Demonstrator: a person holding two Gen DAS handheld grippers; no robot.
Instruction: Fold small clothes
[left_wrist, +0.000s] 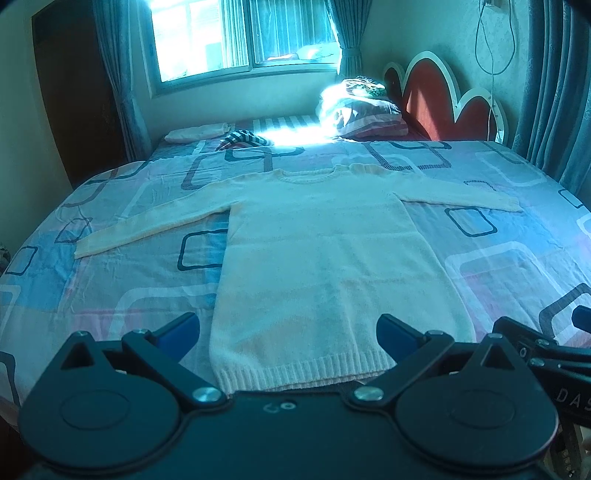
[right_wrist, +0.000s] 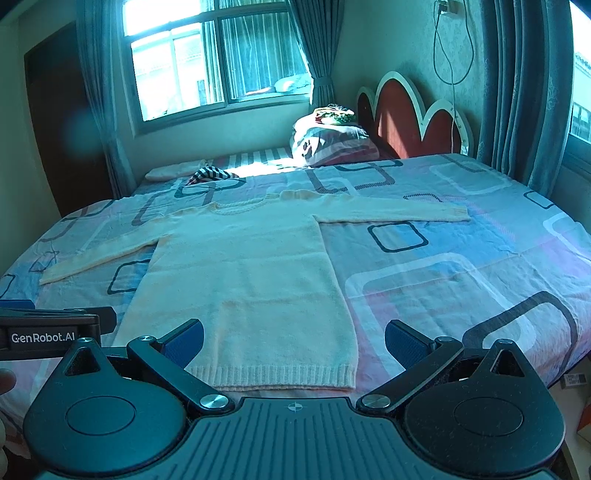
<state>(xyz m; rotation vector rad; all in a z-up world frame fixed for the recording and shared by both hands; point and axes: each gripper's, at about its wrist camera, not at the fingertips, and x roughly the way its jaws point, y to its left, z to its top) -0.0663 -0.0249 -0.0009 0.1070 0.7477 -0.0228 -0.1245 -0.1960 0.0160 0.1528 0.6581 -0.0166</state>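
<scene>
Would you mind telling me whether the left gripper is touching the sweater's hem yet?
Cannot tell. In the left wrist view the left gripper is open, its fingers straddling the sweater hem, but neither view shows contact or a gap plainly.

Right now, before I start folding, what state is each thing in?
Sweater: flat on the bed, unfolded, both sleeves out.
Left gripper: open, empty, near the hem.
Right gripper: open, empty, near the hem.
Window: curtains drawn back.
Pillow: bunched by the headboard.

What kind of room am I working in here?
A bedroom, most likely: the sweater lies flat on a made bed with a red headboard, pillows and a curtained window.
</scene>
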